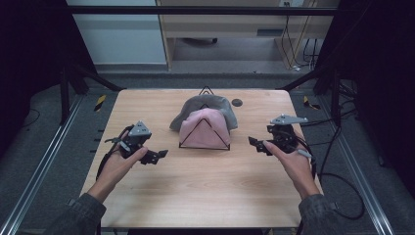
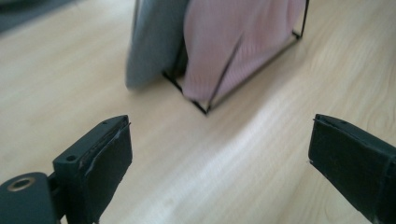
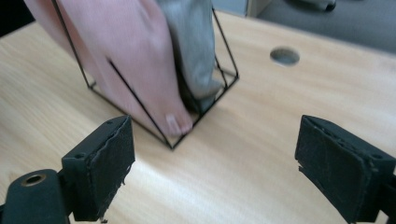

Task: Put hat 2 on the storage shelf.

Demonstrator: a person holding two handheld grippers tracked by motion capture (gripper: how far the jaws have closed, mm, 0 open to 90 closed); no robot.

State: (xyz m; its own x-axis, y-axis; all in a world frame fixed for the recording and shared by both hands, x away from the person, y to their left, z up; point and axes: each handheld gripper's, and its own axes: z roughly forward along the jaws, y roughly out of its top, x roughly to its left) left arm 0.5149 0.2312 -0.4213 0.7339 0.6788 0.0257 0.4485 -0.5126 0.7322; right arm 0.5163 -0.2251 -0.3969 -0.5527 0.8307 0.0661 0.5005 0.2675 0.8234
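I had my left claw (image 1: 157,155) low over the near-left part of the table (image 1: 205,196), jaws spread wide with nothing between them, pointing right toward the wire rack (image 1: 204,134). My right claw (image 1: 255,144) sat on the opposite side, right of the rack, its jaws just as wide apart and empty, pointing left. Both claws were near the rack but clear of it, bare wood showing between each pair of jaws and the wire. The rack stood at the middle of the table, toward the far edge, a thin black triangular frame. A pink cloth (image 1: 203,128) was draped over its near side, and a grey cloth (image 1: 208,105) hung over the far side right behind it, the two touching along the top. Through my left claw's view the pink cloth (image 2: 233,42) hung down to the base wire with the grey cloth (image 2: 156,42) to its left. Through my right claw's view the pink cloth (image 3: 126,51) filled the frame's near face, the grey cloth (image 3: 191,42) just behind, and a round hole (image 3: 284,56) showed in the tabletop further off.
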